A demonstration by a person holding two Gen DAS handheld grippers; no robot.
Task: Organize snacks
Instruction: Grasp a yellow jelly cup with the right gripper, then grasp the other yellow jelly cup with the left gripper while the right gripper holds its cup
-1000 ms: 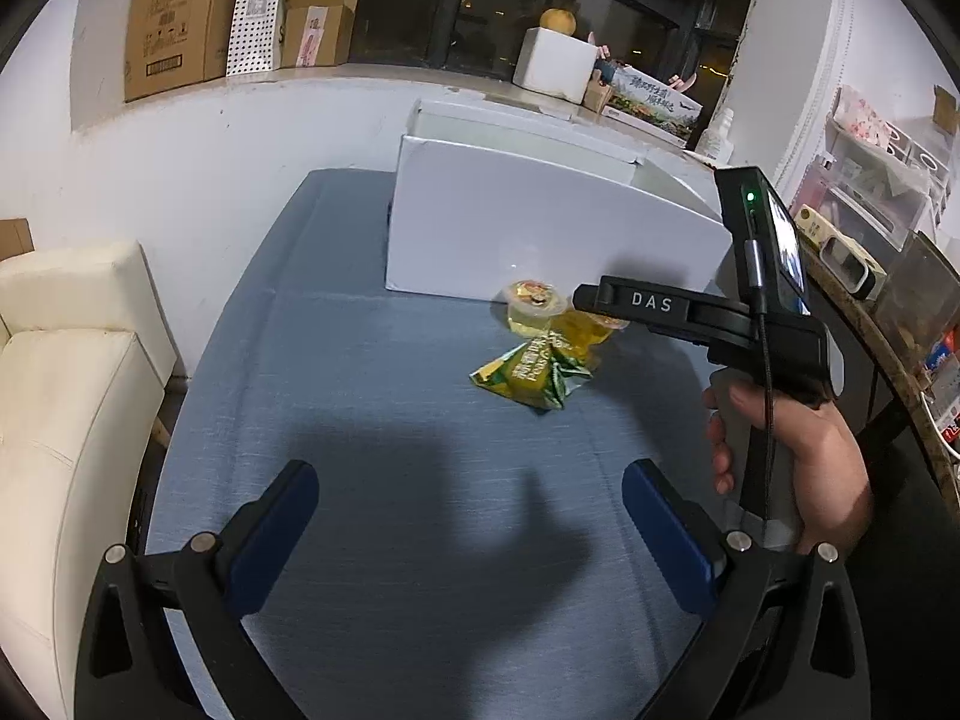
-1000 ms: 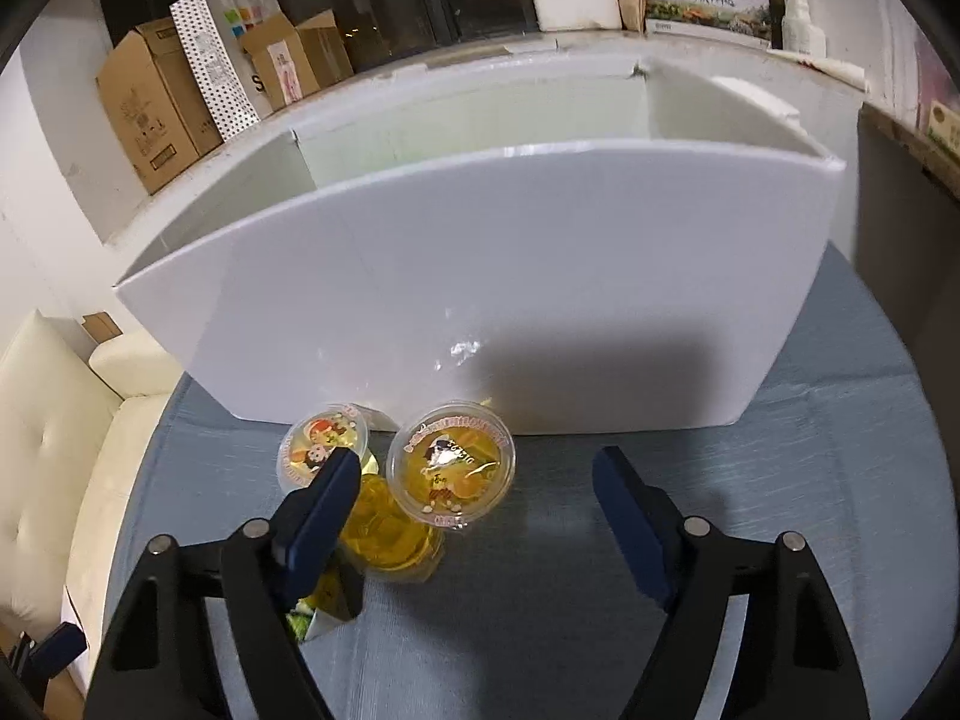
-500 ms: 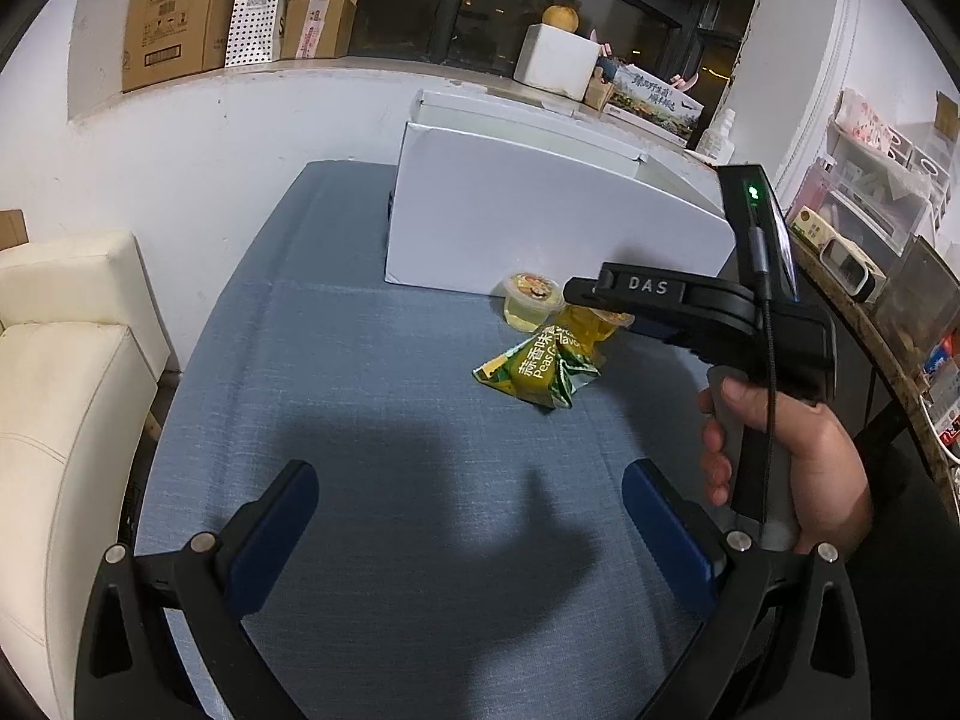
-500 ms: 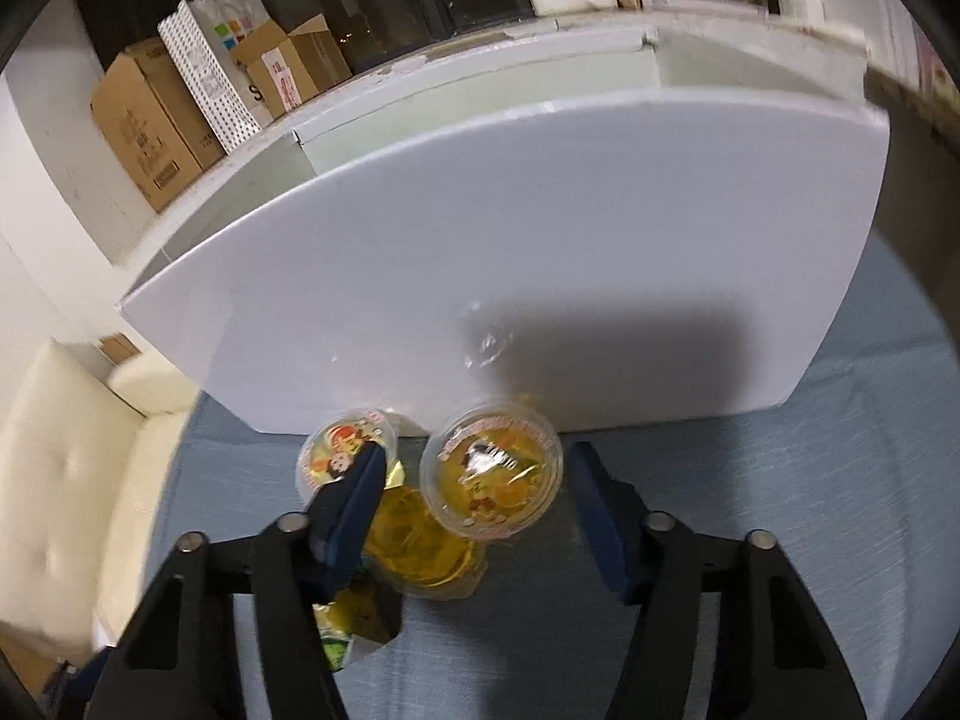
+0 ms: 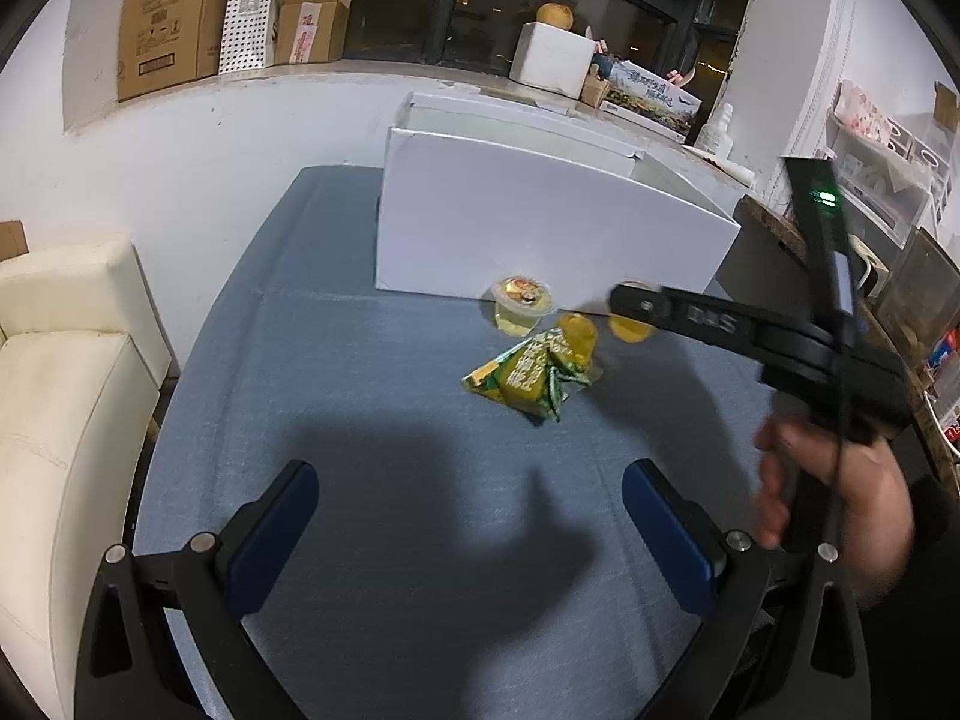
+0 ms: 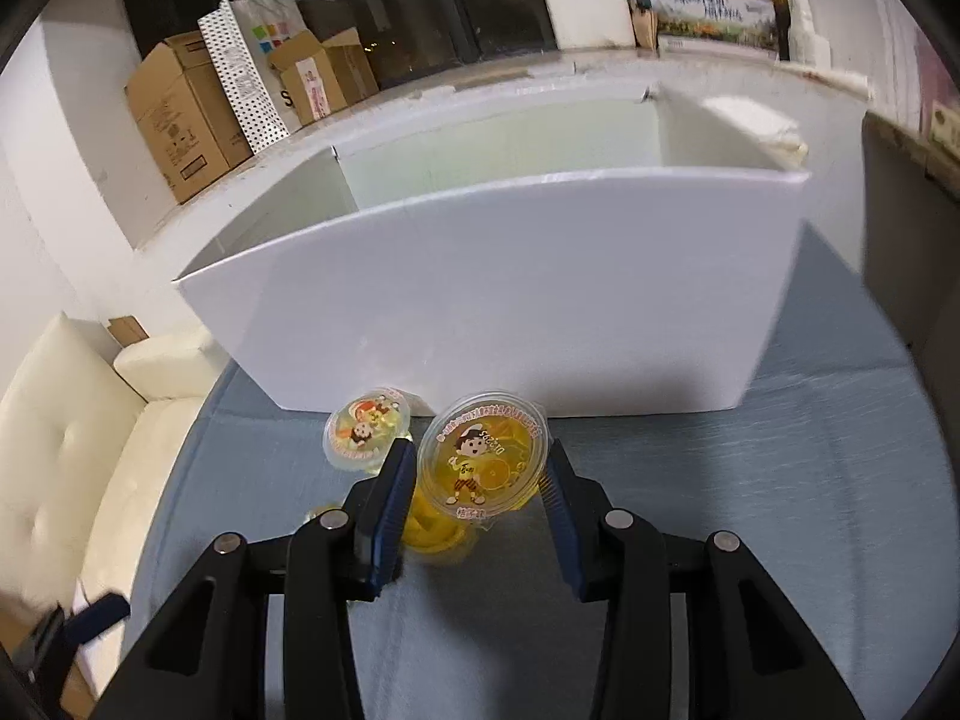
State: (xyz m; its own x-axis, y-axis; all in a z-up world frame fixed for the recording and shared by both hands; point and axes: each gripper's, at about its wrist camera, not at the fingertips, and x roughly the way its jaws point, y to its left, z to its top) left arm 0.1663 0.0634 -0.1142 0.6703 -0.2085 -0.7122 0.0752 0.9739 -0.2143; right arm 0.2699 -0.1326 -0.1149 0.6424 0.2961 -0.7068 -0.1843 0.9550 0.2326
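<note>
Woven matt blue tablecloth (image 5: pixel 372 360); clear glossy plastic jelly cup (image 6: pixel 483 459) (printed film lid); smooth matt white cardboard box (image 6: pixel 510 300).

the right gripper (image 5: pixel 636 306) arm carries pale letters, blurred, perhaps "das". print on the jelly cup (image 6: pixel 483 461) lid is too small to read.

A cream sofa (image 5: pixel 66 360) is seen at the left, beside the blue-clothed table (image 5: pixel 372 480). Brown cardboard boxes (image 6: pixel 180 114) and a dotted paper bag (image 6: pixel 252 69) are lined along the window ledge. A white foam block (image 5: pixel 549 60) with a round fruit (image 5: pixel 553 13) on top is noted further right.
</note>
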